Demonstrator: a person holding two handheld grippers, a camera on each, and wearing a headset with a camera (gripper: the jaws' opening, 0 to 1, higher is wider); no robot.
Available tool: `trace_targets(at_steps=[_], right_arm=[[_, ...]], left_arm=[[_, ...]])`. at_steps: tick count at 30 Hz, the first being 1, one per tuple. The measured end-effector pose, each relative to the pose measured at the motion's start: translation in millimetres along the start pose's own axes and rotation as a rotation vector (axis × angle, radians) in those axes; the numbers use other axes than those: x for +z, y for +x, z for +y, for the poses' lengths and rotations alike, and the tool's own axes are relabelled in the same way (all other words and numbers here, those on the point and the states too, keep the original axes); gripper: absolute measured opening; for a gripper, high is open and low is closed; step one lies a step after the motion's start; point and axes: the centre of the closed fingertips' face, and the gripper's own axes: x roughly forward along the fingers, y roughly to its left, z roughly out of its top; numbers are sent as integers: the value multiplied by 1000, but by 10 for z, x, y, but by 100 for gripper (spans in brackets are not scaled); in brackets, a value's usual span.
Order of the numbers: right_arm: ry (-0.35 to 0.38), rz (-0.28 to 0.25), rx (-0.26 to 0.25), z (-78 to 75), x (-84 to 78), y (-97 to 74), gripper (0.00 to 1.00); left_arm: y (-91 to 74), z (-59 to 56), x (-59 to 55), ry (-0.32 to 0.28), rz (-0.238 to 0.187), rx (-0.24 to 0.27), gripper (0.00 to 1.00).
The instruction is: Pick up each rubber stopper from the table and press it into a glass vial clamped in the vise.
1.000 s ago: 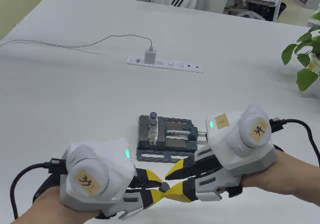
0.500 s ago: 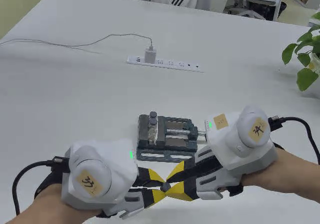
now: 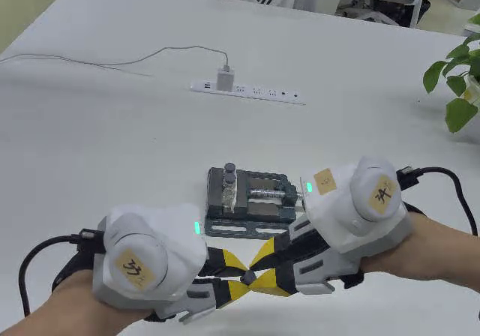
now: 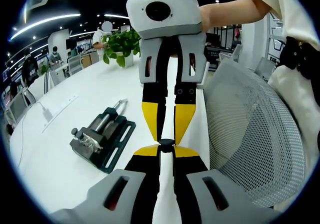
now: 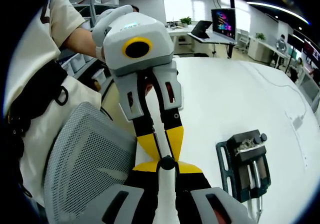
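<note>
Right tongs (image 3: 255,275) narrowed; with left tongs (image 3: 237,279), clench stopper (image 3: 246,277) before vise (image 3: 251,205). Handover apparently underway; left release likely next.

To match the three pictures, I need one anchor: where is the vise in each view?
Head view: the vise just below centre.
Left gripper view: the vise at lower left.
Right gripper view: the vise at lower right.
Shared landmark: the rubber stopper pinched between the yellow jaw tips, near each picture's lower middle.
</note>
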Motion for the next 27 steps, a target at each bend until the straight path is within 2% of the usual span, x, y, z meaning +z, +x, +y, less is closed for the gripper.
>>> trace_targets(at_steps=[8, 14, 21, 23, 27], right_arm=[[-5, 10, 3, -13, -6, 4, 7], [-6, 13, -5, -54, 1, 1, 7], [-26, 44, -22, -175, -35, -43, 7], [-34, 55, -20, -206, -43, -52, 7], [-46, 78, -26, -311, -68, -53, 7]], left_arm=[[10, 9, -9, -12, -2, 11, 5], [6, 64, -38, -29, -2, 41, 6], [-57, 191, -176, -40, 23, 113, 24], [-97, 263, -235, -45, 37, 153, 27], [-186, 365, -277, -69, 32, 203, 36]])
